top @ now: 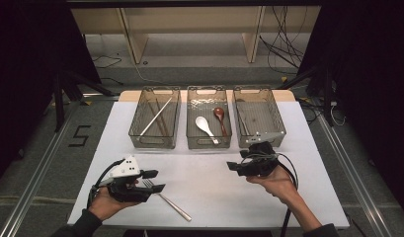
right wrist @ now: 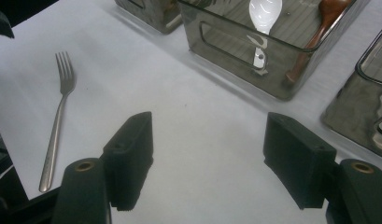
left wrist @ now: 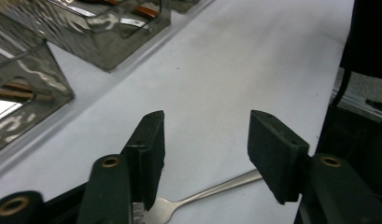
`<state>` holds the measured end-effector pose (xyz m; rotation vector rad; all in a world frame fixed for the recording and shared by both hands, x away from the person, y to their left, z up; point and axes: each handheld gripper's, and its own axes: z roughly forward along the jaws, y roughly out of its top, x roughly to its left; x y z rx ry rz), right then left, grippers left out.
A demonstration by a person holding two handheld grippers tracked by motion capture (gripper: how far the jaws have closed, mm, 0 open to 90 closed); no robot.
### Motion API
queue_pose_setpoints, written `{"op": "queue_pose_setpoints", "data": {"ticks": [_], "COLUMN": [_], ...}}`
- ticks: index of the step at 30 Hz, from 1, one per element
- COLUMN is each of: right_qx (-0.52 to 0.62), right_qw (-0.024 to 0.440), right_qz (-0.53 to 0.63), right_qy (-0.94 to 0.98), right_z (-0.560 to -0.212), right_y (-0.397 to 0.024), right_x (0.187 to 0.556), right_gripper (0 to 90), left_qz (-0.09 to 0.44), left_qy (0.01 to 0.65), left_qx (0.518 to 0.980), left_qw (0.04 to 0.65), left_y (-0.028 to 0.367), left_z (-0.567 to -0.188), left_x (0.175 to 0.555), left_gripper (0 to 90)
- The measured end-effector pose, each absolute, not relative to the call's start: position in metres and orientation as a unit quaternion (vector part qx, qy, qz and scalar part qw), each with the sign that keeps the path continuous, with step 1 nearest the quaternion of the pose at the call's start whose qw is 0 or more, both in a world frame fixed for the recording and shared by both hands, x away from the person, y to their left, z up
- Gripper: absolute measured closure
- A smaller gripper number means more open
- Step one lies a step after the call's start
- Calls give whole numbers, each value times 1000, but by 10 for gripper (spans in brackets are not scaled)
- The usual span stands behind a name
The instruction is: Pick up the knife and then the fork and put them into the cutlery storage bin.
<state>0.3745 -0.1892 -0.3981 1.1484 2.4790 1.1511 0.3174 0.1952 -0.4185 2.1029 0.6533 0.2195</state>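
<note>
Left gripper (top: 158,180) open over fork (top: 166,198) | right gripper (top: 232,166) open, empty | floor mark "5" (top: 80,136)

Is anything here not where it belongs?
The fork lies loose on the white table, while the chopsticks and the spoons sit in bins. The left gripper hovers at its tines, jaws open.

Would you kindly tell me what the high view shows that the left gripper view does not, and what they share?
High view alone: all three bins in a row, the right bin, the white spoon and brown spoon in the middle bin, both hands, and the right gripper.

Left gripper view alone: a close look between the left gripper's open fingers, apart above the fork's handle.

Both: the fork lying on the white table, and the left bin.
</note>
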Motion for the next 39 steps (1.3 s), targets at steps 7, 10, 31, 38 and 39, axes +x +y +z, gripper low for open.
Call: {"op": "queue_pose_setpoints", "data": {"ticks": [7, 10, 31, 38, 39], "right_qx": [388, 389, 381, 380, 380], "right_qw": [95, 98, 91, 92, 92], "right_qz": [399, 406, 408, 410, 410], "right_qy": [825, 821, 824, 824, 824], "right_z": [-398, -398, -399, -399, -398], "right_y": [-191, -191, -191, -191, -191], "right_x": [369, 366, 358, 357, 357], "right_gripper": [334, 334, 336, 336, 336], "left_qz": [61, 49, 2, -1, -1], "left_qy": [248, 237, 187, 187, 188], "left_qx": [867, 878, 926, 933, 933], "left_qw": [428, 414, 328, 308, 306], "left_y": [187, 183, 166, 162, 161], "left_z": [-423, -427, -455, -465, -466], "left_x": [316, 315, 312, 314, 315], "left_gripper": [646, 711, 888, 887, 888]}}
